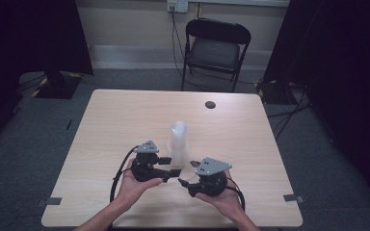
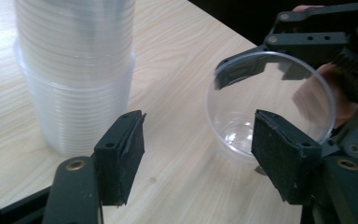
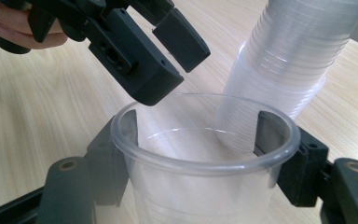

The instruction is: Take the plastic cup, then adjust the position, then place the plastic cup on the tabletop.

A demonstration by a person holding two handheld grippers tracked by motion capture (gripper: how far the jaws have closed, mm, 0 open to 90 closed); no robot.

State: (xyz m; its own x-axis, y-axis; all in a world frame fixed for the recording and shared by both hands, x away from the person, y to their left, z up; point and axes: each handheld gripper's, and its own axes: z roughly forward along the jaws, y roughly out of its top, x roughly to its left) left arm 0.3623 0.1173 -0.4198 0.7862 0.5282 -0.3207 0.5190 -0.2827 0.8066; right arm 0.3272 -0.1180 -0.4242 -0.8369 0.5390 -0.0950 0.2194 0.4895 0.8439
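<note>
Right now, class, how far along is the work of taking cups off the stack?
Done: one clear cup is off the stack. In hand: the right hand-held gripper clamps that cup; the left hand-held gripper is open beside it. Left: the tall stack remains.

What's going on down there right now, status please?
Right gripper shut on single clear cup. Left gripper open, nothing between fingers. Cup stack upright beside both. Nothing in the way.
</note>
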